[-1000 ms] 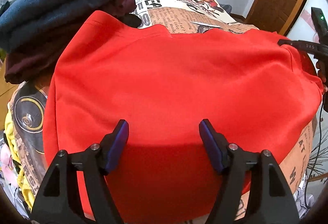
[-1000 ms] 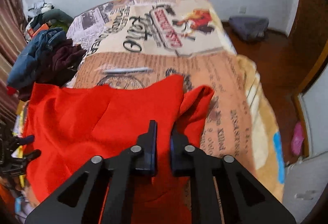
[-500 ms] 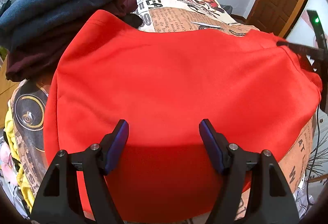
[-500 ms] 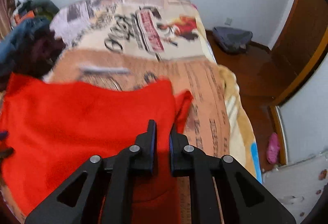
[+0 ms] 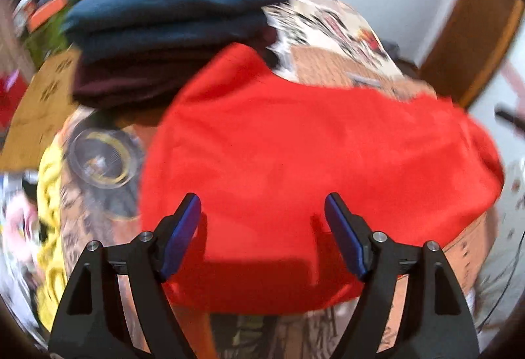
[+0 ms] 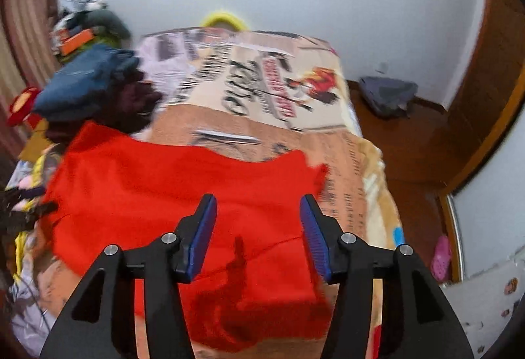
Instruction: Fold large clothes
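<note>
Now both sets of fingers are released w/ nothing between them: right gripper (image 6: 258, 221) has just been opening, left gripper (image 5: 262, 221) spread a bit wider too. Red garment (image 5: 311, 155) lies flat on the bed (image 6: 347, 162), beside a stack of folded dark clothes (image 5: 170, 27).

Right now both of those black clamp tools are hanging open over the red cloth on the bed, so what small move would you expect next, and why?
Probably the right gripper drops to the loose flap at the right edge of the red fabric garment to tuck it in. Its jaws have just been opening, with nothing between them. The left gripper is open too. That flap juts past the otherwise flat fold on the printed bedspread.
</note>
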